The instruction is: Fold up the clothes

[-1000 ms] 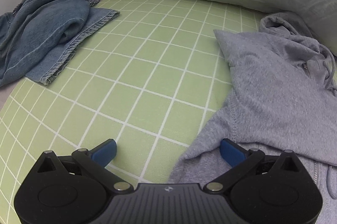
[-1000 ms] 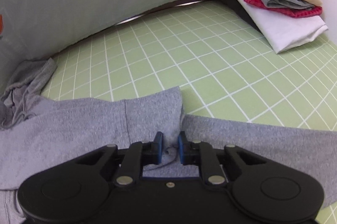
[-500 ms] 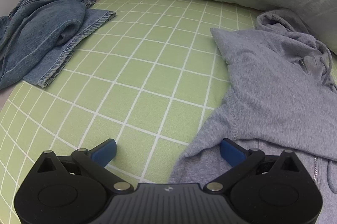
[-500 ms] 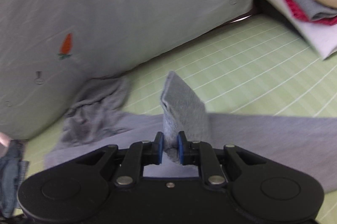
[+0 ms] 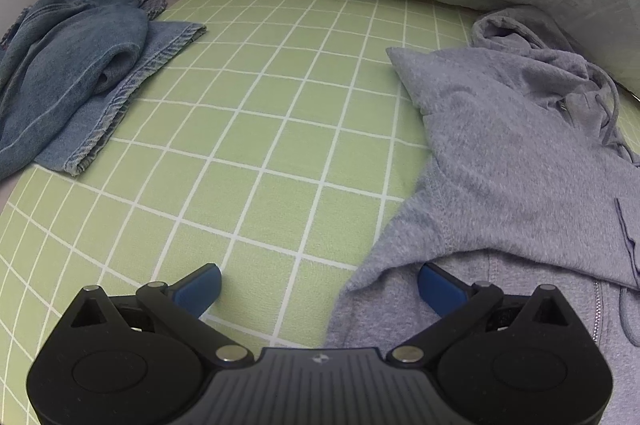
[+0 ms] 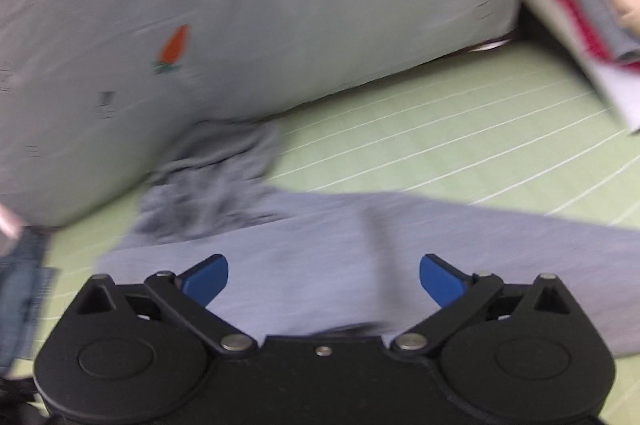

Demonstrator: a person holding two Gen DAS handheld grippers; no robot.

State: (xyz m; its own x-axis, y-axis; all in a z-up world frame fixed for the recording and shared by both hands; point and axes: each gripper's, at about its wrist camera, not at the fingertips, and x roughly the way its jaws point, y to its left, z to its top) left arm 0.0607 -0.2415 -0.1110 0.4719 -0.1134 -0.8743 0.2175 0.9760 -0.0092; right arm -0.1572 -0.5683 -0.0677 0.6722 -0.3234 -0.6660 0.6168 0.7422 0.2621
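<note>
The bed sheet [image 5: 256, 129] is light green with a grid of thin white lines. On its right lies a plain heather-grey hoodie [image 5: 512, 161]; at far left, faded blue jeans [image 5: 72, 81]. The pillow [image 6: 256, 9] behind is pale grey-green, printed with small orange carrots and dark symbols. At far right, the stacked clothes [image 6: 584, 9] show white, red, grey and beige.

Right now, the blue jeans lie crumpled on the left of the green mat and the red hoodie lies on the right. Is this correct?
Not quite: the hoodie is grey, not red, as the left wrist view shows. The jeans do lie crumpled on the left of the green mat.
</note>
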